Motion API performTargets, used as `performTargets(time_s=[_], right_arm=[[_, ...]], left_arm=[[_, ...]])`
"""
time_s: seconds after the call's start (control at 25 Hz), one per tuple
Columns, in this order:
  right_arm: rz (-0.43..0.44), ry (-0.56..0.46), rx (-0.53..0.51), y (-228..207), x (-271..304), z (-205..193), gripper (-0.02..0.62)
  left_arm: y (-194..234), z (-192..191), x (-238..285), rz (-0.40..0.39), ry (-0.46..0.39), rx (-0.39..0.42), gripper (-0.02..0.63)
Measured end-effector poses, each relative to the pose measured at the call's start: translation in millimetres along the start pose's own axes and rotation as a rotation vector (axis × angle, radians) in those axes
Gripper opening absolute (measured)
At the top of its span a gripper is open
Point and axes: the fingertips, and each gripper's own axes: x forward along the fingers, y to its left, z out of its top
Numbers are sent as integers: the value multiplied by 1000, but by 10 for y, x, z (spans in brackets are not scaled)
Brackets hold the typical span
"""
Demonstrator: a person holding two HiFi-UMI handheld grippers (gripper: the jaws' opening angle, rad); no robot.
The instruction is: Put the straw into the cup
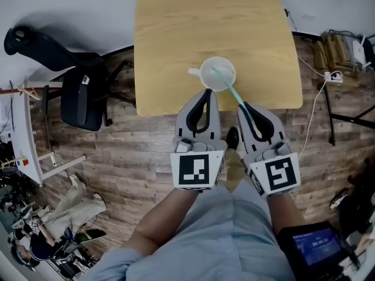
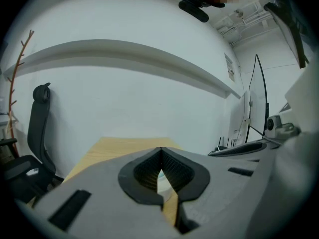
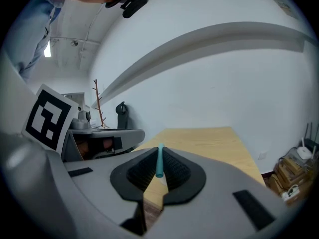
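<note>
A pale cup point(image 1: 218, 73) with a small handle stands on the light wooden table point(image 1: 176, 34), near its front edge. A teal straw point(image 1: 234, 95) slants from the cup's mouth down to my right gripper point(image 1: 244, 106), which is shut on it. The straw point(image 3: 159, 162) shows upright between that gripper's point(image 3: 160, 152) tips in the right gripper view. My left gripper point(image 1: 206, 92) is at the cup's near-left side, tips against the rim. Its jaws point(image 2: 160, 151) meet at the tip with nothing seen between them; a bit of pale cup shows through the gap behind.
A black office chair point(image 1: 79, 95) stands left of the table on the wood floor. Boxes and cables point(image 1: 337, 51) lie at the right. A dark device with a blue screen point(image 1: 319, 244) is at the lower right. My shoe point(image 1: 232, 138) shows below the grippers.
</note>
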Motion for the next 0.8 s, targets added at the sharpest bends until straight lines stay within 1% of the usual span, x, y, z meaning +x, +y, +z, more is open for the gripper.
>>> performTargets(time_s=[0.2,0.4,0.6,0.8], right_arm=[[-1,49,18,-69,125,-214,23],[12,72,24,-52,233,-324,25],[4,82,25,-66,267,-364,29],[-24,74,24,-92,239,-307,33]], left_arm=[[39,-148,67,-1,25,-22,-8],[128,-271,102,3,57,-24,-8],[174,-262,127,6,49,-33,-8],[160,-188,96,-6,40,-27,-8]])
